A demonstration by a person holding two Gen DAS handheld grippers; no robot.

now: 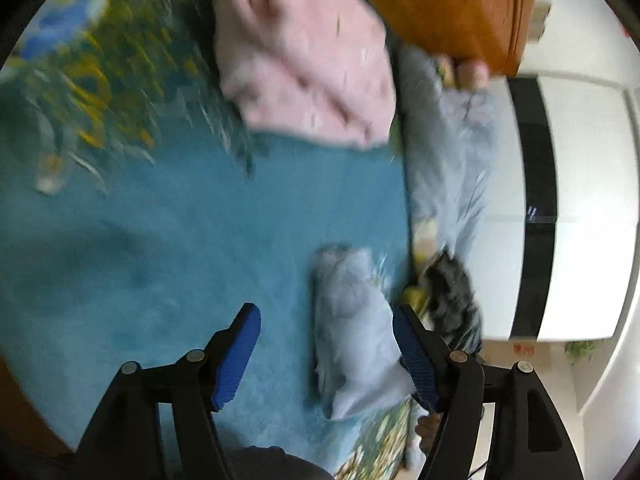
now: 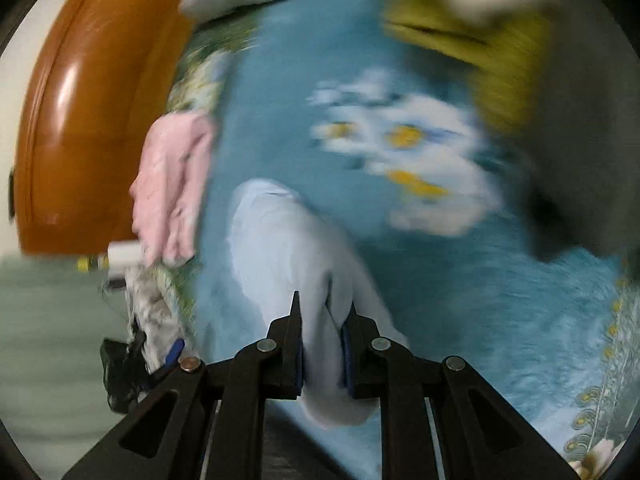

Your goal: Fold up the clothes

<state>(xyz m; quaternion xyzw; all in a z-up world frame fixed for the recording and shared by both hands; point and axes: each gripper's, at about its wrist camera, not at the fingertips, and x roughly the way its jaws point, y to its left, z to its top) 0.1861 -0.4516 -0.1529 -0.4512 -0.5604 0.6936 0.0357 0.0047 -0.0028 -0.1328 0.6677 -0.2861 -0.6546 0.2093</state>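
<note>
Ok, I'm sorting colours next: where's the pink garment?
The pink garment lies on the teal blanket beside the wooden headboard; in the right wrist view it is at left.

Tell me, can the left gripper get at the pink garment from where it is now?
Probably yes. The left gripper is open and holds nothing, and only bare teal blanket lies between it and the pink garment farther ahead.

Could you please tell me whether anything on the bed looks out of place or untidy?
Yes: a dark crumpled garment slumps over the edge of the teal floral blanket, unlike the folded pink garment lying flat near the headboard.
</note>
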